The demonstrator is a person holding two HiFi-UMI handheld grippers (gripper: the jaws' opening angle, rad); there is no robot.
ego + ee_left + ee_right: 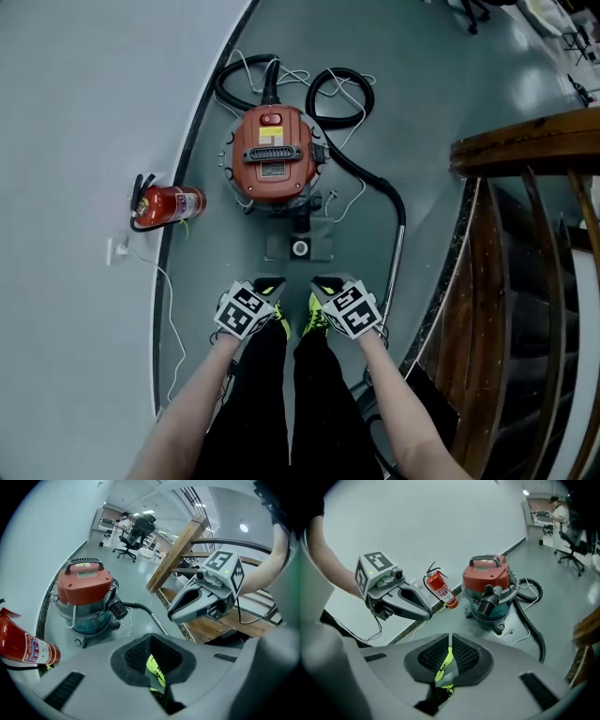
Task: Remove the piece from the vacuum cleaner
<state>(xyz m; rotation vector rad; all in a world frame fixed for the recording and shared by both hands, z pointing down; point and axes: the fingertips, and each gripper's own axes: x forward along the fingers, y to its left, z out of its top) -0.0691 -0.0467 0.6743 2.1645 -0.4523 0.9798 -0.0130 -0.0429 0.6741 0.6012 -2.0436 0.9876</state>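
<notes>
vacuum cleaner [272, 155]: it stands on the grey floor [422, 112], out in front of both tongs and well apart from them.
hose [375, 183]: black, with its ribbed end plugged into the side of the vacuum cleaner. It runs over the floor to a shiny metal tube [397, 267], off to the side of the right tongs.
left tongs [269, 285]: up in the air, pointing down and forward. They are closed tight with nothing in them.
right tongs [326, 285]: just beside the left tongs but not touching. They are closed to a thin slit with nothing in them.
shoes [282, 322]: yellow-green, under the two tongs.
plate [299, 247]: grey and flat on the floor, between the vacuum cleaner and the tongs. A black round part sits on it.
drum [86, 618]: the bottom half of the vacuum cleaner, with the red top on it. I cannot tell what is inside.
fire extinguisher [169, 204]: red, lying by the wall [75, 112], left of the vacuum cleaner.
</notes>
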